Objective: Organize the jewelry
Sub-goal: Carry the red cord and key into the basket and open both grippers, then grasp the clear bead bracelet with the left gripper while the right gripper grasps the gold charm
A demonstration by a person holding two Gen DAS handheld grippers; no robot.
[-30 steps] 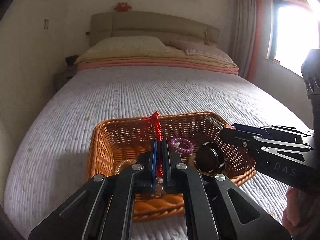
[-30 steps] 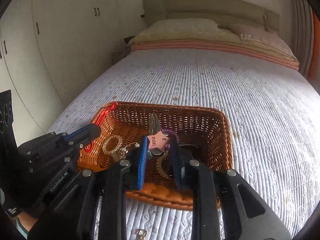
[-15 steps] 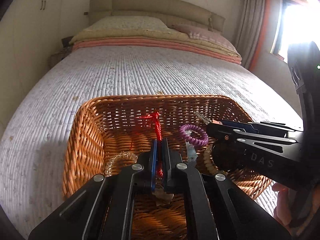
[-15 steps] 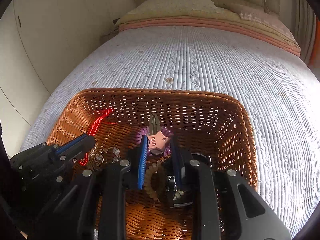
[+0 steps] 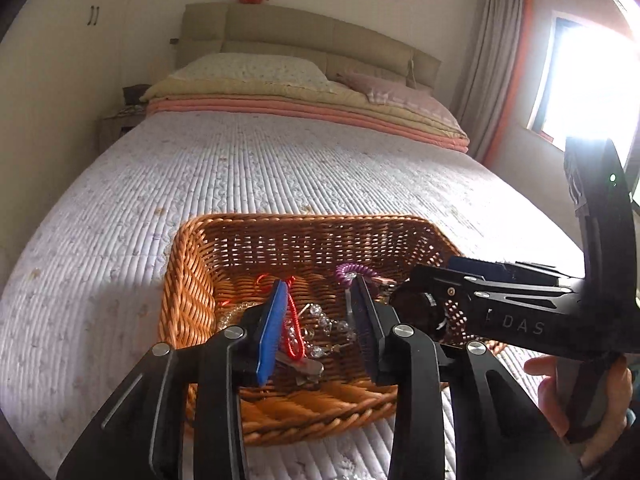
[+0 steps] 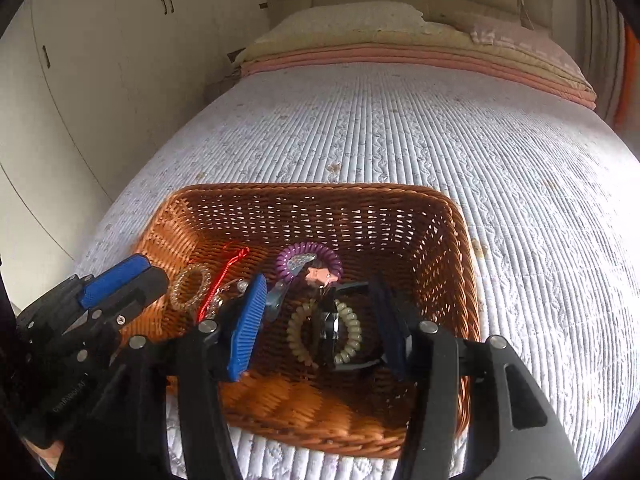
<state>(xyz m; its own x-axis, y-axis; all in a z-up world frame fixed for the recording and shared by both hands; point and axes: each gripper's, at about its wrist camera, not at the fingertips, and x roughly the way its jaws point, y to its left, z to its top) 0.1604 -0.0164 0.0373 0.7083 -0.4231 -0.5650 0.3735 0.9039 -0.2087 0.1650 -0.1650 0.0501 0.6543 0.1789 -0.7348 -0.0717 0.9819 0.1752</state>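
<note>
A wicker basket (image 5: 192, 276) (image 6: 460, 264) sits on the bed and holds jewelry. My left gripper (image 5: 320, 312) is open over its near left part; a red cord (image 5: 294, 328) with clear beads (image 5: 320, 320) lies loose under it. My right gripper (image 6: 320, 312) is open over the basket's middle. Below it lie a pink hair clip (image 6: 318, 274), a purple coil tie (image 6: 308, 252), a beige coil tie (image 6: 348, 336) and a black piece (image 6: 332, 328). The red cord (image 6: 228, 272) and a clear coil ring (image 6: 190, 286) lie to the left.
The white quilted bed (image 6: 400, 140) spreads all around the basket. Pillows and folded blankets (image 5: 300, 92) lie at the headboard. Wardrobes (image 6: 100, 80) stand left, a window (image 5: 592, 92) right. The right gripper (image 5: 500, 304) reaches into the basket in the left wrist view.
Both grippers have opened. The red cord dropped from the left one and the pink hair clip from the right one, both into the basket. Both grippers pulled back slightly.
</note>
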